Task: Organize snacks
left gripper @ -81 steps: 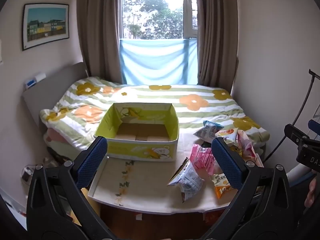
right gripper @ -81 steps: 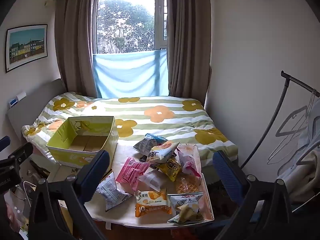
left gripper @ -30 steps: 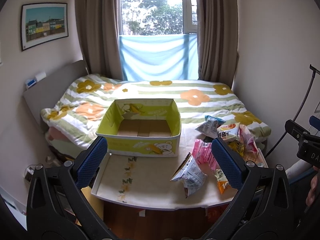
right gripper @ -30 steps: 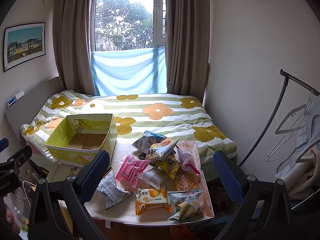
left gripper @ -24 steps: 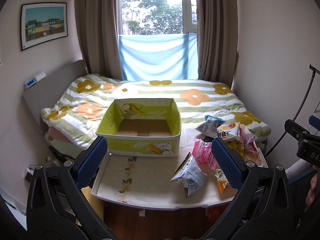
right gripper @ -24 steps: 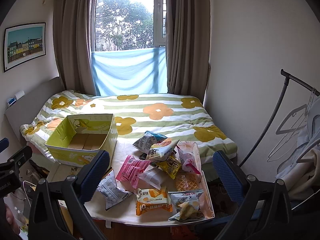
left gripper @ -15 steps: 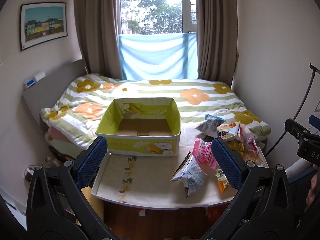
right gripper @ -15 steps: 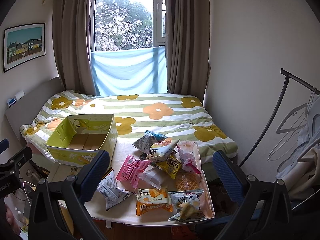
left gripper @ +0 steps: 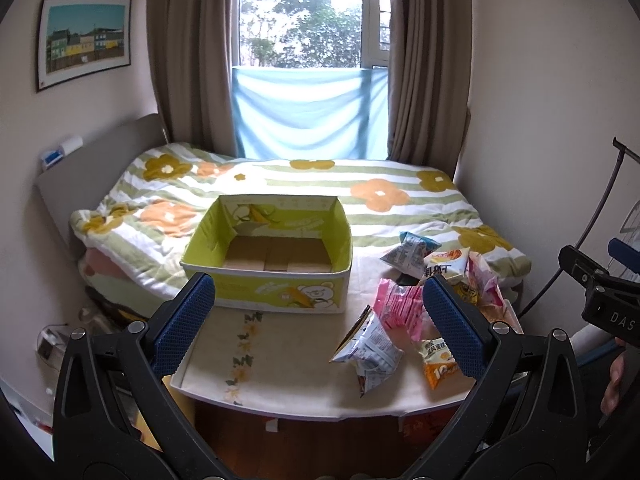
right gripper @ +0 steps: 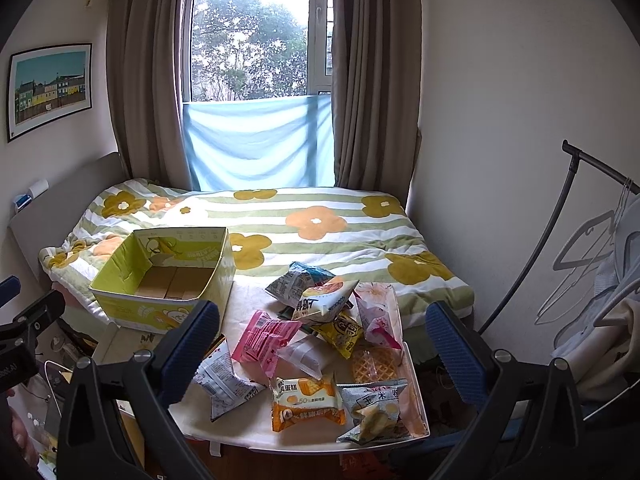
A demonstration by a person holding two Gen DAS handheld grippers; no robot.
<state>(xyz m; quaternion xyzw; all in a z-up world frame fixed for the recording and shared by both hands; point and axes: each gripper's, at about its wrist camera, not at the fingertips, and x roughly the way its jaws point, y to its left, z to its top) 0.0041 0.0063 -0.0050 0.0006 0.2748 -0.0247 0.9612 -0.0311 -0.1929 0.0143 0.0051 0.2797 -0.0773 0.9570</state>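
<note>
An empty yellow-green cardboard box (left gripper: 264,292) (right gripper: 132,308) stands at the far left of a white table (left gripper: 288,368) (right gripper: 256,428). Several snack packets lie in a heap on the table's right half: a pink pack (right gripper: 266,338) (left gripper: 400,306), a white-blue bag (left gripper: 370,350) (right gripper: 222,384), an orange cake pack (right gripper: 306,404) (left gripper: 438,364) and a corn-roll bag (right gripper: 374,410). My left gripper (left gripper: 318,322) hangs open, well short of the table. My right gripper (right gripper: 322,346) is open too, held back from the heap. Neither holds anything.
A bed with a flowered green-striped quilt (left gripper: 360,200) (right gripper: 320,232) lies behind the table, under a curtained window. A black clothes rack (right gripper: 560,248) with hangers stands at the right. The other gripper shows at each view's edge, right (left gripper: 600,292) and left (right gripper: 28,328).
Both views have shifted only slightly over the last seconds; the table and box sit marginally nearer and lower. Both grippers stay open and no snack has moved.
</note>
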